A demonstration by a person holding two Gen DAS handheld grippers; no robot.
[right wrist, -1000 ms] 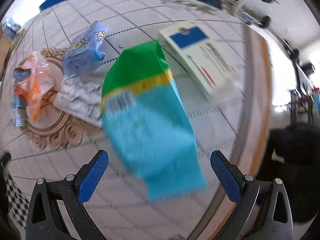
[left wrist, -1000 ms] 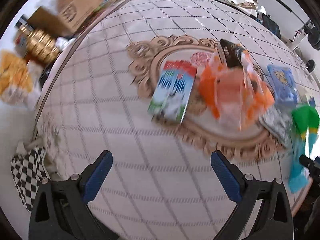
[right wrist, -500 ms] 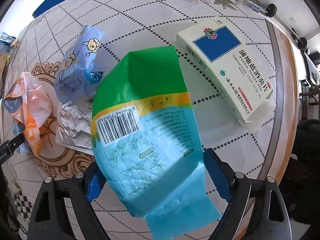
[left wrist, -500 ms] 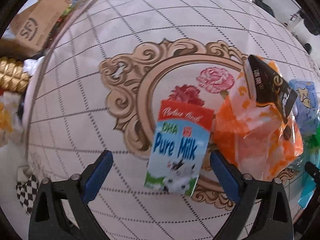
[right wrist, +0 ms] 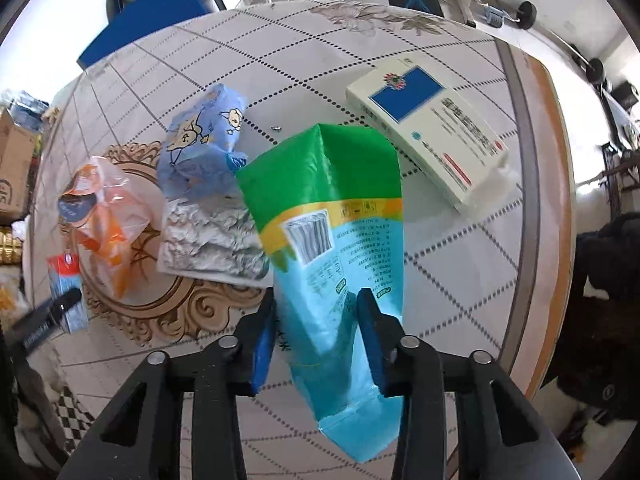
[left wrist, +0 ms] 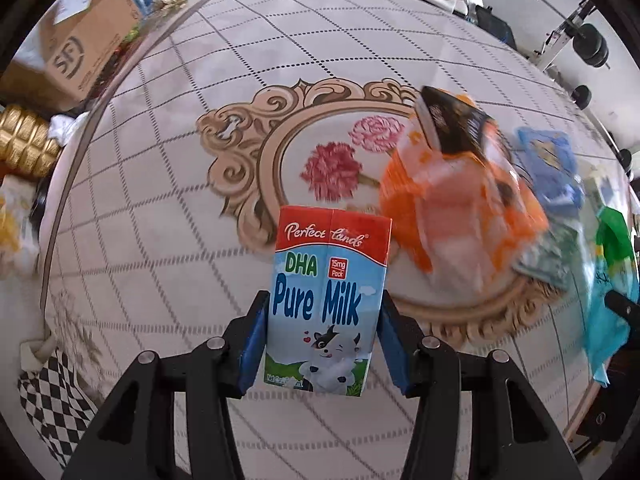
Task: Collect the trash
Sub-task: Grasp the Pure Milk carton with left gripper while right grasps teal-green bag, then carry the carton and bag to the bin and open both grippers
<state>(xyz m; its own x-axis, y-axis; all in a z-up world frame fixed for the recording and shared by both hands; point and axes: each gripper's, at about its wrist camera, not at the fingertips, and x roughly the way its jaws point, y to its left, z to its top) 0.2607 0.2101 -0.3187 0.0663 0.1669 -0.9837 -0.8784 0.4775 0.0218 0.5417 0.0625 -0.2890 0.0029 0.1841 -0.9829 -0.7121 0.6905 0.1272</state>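
My left gripper (left wrist: 320, 340) is shut on the "Pure Milk" carton (left wrist: 326, 296), holding it upright by its sides over the table. My right gripper (right wrist: 320, 332) is shut on the green and light-blue snack bag (right wrist: 332, 240), pinching its lower part. The carton also shows in the right wrist view (right wrist: 66, 292), at the far left. An orange plastic bag (left wrist: 460, 216) with a black packet (left wrist: 452, 124) on top lies on the table's centre motif. A blue cartoon wrapper (right wrist: 200, 140) and crumpled silver foil (right wrist: 208, 244) lie beside it.
A white and blue medicine box (right wrist: 428, 128) lies at the table's far right. A cardboard box (left wrist: 80, 48) and gold items (left wrist: 24, 144) stand beyond the table's left edge. A checkered cloth (left wrist: 52, 392) hangs at the near left. The table edge (right wrist: 532, 200) curves on the right.
Both grippers have closed: the left on the milk carton, the right on the green and blue bag. The carton now stands upright between the left fingers.
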